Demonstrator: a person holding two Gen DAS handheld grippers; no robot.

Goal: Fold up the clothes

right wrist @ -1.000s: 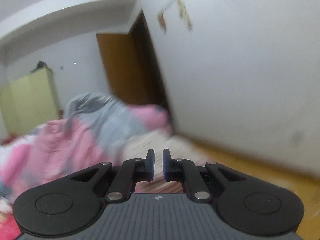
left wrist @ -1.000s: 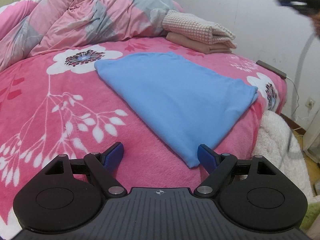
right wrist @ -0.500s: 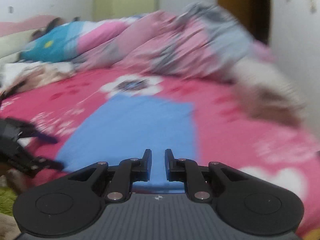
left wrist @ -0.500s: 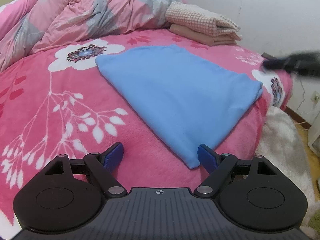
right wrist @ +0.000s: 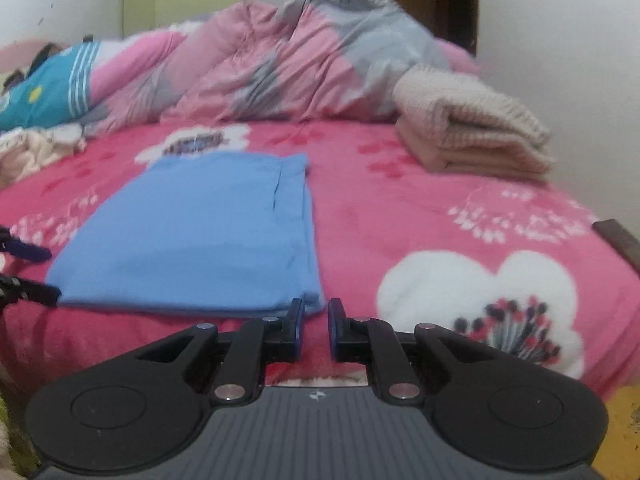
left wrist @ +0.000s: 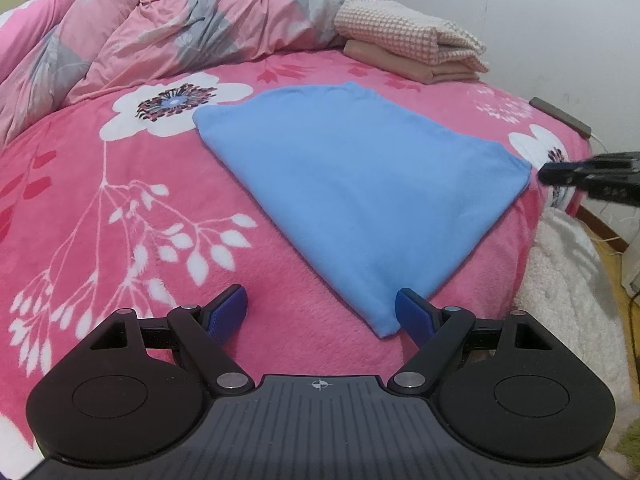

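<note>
Grippers at the near corners of the folded blue garment

Folded blue garment (left wrist: 360,192) is lying flat on the pink floral blanket (left wrist: 120,220), close to the bed's near edge, with a stack of folded beige knitwear (left wrist: 412,46) sitting toward the far corner by the wall and a rumpled pink and grey duvet (left wrist: 180,20) heaped behind. I am holding my left gripper (left wrist: 322,312) with its blue pads spread wide, one pad just beside the garment's nearest corner, nothing pinched. I am hovering my right gripper (right wrist: 315,330) at the other near corner, its fingers nearly pressed together with a narrow gap and no cloth between them.
</note>
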